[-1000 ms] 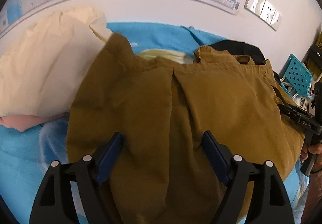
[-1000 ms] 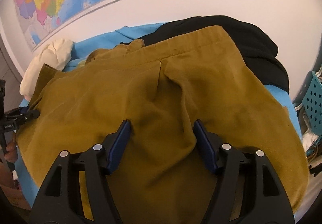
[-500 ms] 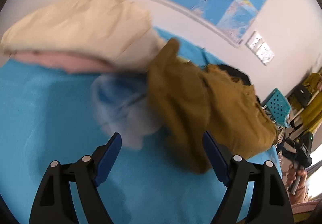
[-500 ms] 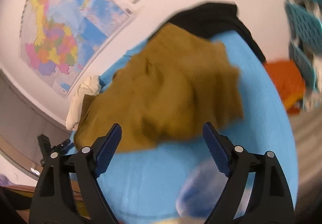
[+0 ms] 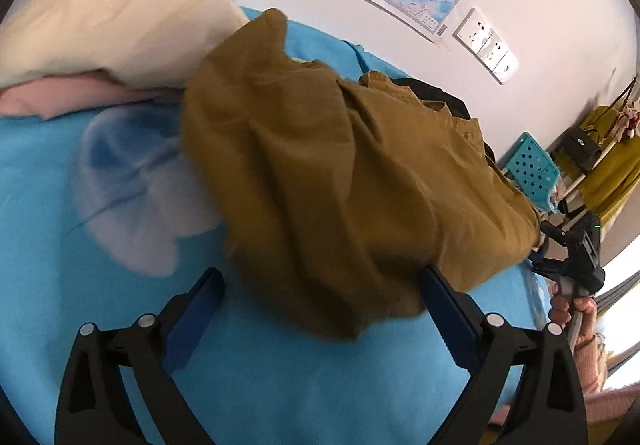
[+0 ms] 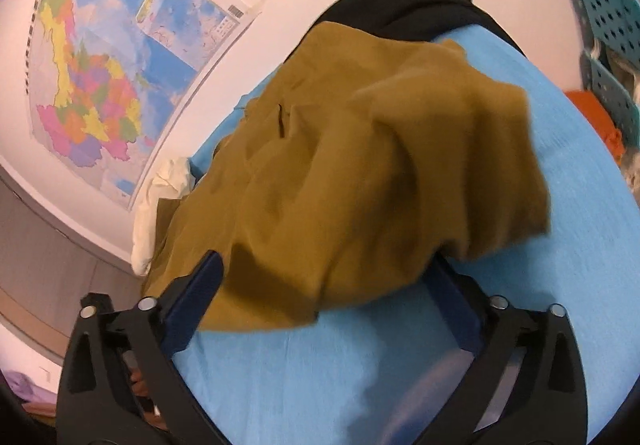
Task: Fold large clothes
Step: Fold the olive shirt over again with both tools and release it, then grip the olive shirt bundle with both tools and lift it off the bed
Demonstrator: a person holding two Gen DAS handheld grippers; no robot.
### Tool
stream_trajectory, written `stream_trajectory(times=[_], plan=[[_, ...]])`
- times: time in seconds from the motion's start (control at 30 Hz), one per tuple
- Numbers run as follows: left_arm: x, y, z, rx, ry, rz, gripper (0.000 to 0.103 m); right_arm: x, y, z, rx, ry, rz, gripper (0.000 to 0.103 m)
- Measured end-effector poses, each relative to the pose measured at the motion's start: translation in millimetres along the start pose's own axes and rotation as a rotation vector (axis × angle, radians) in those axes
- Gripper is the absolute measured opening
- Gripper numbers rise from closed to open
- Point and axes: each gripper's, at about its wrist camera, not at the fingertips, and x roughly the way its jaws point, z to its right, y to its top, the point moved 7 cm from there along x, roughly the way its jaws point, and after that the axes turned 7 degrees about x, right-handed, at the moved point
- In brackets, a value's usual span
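Observation:
A large mustard-brown garment (image 5: 340, 173) lies crumpled in a heap on the blue-covered surface (image 5: 280, 385); it also shows in the right wrist view (image 6: 360, 173). My left gripper (image 5: 320, 285) is open and empty, with the garment's near edge lying between its blue fingers (image 5: 196, 309). My right gripper (image 6: 328, 277) is open and empty at the heap's other near edge, and its right finger is partly hidden under the cloth. The right gripper also shows at the right edge of the left wrist view (image 5: 560, 257), held by a hand.
A cream cloth (image 5: 112, 17) over a pink one (image 5: 72, 97) lies at the left. A black garment (image 6: 404, 9) lies behind the heap by the wall. Teal perforated crates (image 5: 532, 169) and an orange item (image 6: 596, 117) stand off the right side. A map (image 6: 104, 85) hangs on the wall.
Both grippers pulled back off the garment toward the near edge and tilted outward. The garment, spread flat a second ago, now lies bunched in a heap. Both stayed open.

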Motion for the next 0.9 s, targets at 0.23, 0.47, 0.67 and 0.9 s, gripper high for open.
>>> stream_trajectory(times=[0.23,0.47,0.67,0.9], plan=[[-24,17,16,0.095,-0.098,0.055,0.028,-7,1,-3,0.010,0.071,-0.005,0.025],[-50,25,-16,0.040,-0.101,0.055,0.021,-21,-20,-35,-0.073,0.145,-0.042,0.026],[-32,1,-28,-0.012,-0.010,-0.009,0.045,-8,-35,-2,0.043,0.082,-0.089,0.061],[-43,-21,-19,-0.044,-0.073,-0.076,0.060,-7,-47,-10,-0.010,0.049,-0.096,0.088]])
